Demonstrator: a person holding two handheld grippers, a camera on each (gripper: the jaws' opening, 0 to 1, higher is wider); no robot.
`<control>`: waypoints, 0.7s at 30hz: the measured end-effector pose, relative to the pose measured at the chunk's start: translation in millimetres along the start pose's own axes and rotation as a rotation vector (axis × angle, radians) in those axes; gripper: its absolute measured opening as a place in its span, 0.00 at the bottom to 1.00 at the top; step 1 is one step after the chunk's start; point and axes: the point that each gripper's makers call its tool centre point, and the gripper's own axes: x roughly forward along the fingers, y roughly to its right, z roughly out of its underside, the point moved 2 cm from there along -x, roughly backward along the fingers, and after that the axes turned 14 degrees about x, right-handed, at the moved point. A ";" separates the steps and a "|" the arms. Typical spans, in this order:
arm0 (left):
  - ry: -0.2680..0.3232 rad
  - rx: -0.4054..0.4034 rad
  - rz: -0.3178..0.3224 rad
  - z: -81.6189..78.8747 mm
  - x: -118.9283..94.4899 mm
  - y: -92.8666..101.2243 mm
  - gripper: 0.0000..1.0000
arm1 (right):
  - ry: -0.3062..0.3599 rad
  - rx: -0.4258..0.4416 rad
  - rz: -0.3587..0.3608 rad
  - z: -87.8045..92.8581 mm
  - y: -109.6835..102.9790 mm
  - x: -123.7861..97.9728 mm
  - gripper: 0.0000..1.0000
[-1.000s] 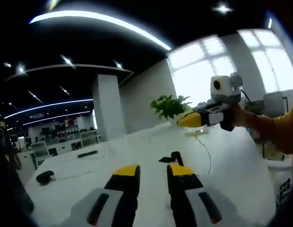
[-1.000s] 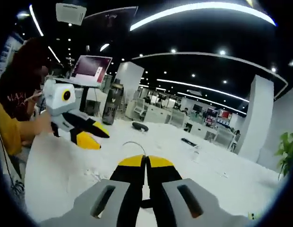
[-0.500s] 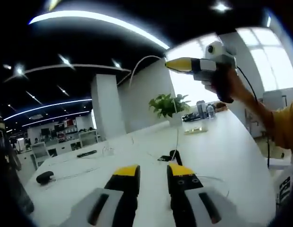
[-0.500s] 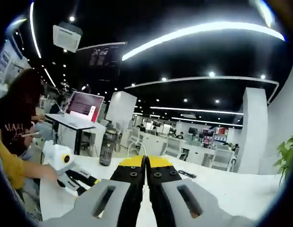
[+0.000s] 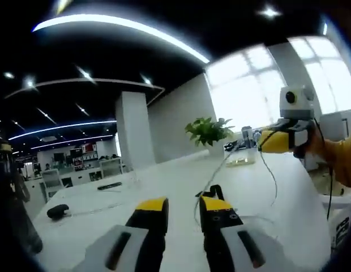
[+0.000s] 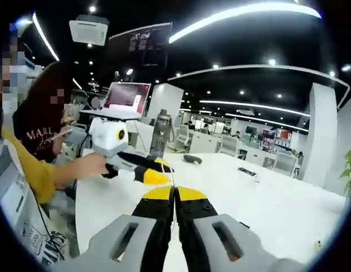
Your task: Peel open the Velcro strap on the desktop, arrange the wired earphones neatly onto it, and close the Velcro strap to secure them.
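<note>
in the left gripper view the left gripper [image 5: 183,211] sits low over the white desk [image 5: 164,187], its two yellow-tipped jaws standing apart with a clear gap between them. a small black piece, apparently the velcro strap [image 5: 214,192], shows just past the right-hand jaw's tip; whether the jaw touches it cannot be told. the thin white earphone cable [image 5: 212,180] rises from the desk near that tip and runs up to the right gripper [image 5: 266,141], which is held above the desk's far side by a hand in a yellow sleeve [image 5: 339,161]. further off stand a potted plant [image 5: 208,131] and a black mouse [image 5: 57,211].

in the right gripper view the right gripper [image 6: 175,195] has its jaws pressed together, and a strand of the cable [image 6: 172,180] runs down to where the tips meet, apparently pinched there. the left gripper [image 6: 150,173] comes in from the left, held in a hand [image 6: 93,165]. a dark water bottle [image 6: 159,134] and a laptop [image 6: 126,100] stand behind, with a seated person in a dark shirt [image 6: 39,127] beside them.
</note>
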 end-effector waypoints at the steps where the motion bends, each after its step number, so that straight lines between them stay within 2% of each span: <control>1: 0.002 0.000 -0.002 -0.1 -0.3 -0.2 0.26 | -0.005 0.001 0.000 3.0 -0.5 2.0 0.03; 4: -0.002 -0.001 0.006 1.6 -0.1 2.5 0.26 | -0.044 0.016 -0.029 17.7 -6.9 13.1 0.03; 9: -0.017 0.010 0.026 4.6 1.6 7.4 0.26 | -0.079 0.023 -0.081 29.9 -18.4 32.1 0.04; 13: -0.027 0.012 0.015 6.2 0.3 3.0 0.26 | -0.153 0.042 -0.113 44.8 -24.1 44.8 0.07; 15: -0.027 0.008 0.005 7.0 -2.3 -0.4 0.26 | -0.159 0.036 -0.111 45.1 -23.6 43.0 0.09; 21: -0.042 -0.004 -0.021 13.3 -9.3 -7.8 0.26 | -0.096 0.051 -0.086 26.3 -13.1 25.9 0.09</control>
